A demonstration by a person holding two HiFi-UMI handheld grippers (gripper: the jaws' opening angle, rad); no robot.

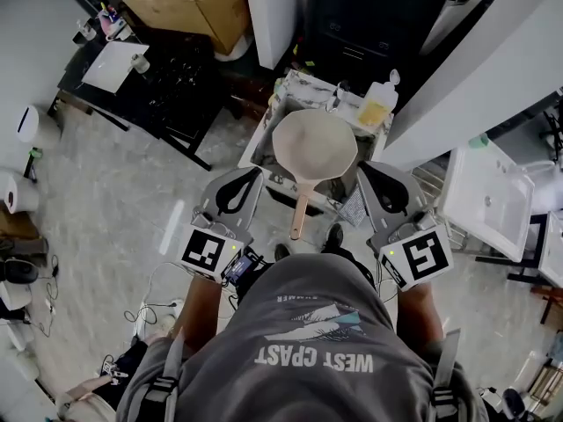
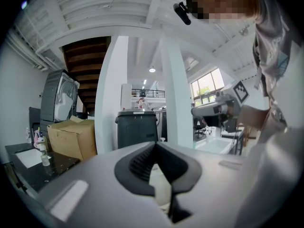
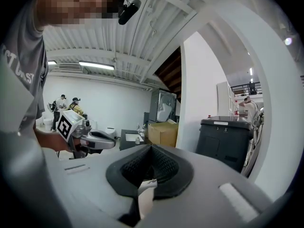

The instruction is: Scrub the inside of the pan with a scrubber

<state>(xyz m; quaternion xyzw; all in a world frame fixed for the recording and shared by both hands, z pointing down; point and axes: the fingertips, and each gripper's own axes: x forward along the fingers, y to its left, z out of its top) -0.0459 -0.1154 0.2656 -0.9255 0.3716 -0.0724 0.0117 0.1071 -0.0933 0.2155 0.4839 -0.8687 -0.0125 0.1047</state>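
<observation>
A cream pan [image 1: 314,148] lies in the small sink stand [image 1: 290,86] ahead of me, its long handle [image 1: 301,214] pointing back at me. My left gripper [image 1: 236,190] hovers just left of the handle and my right gripper [image 1: 387,187] just right of it, neither touching the pan. Both are shut with nothing held. In the left gripper view the left gripper [image 2: 156,145] tilts upward at the room, and the right gripper [image 3: 151,147] does the same in its own view. A grey meshed piece [image 1: 351,207] lies at the stand's front right corner.
A bottle of yellow liquid [image 1: 380,108] stands at the stand's back right. A white basin unit [image 1: 488,200] is to the right, a black table [image 1: 158,77] and a cardboard box [image 1: 189,3] to the back left. Cables [image 1: 149,301] trail on the floor. A dark bin [image 2: 137,127] stands ahead.
</observation>
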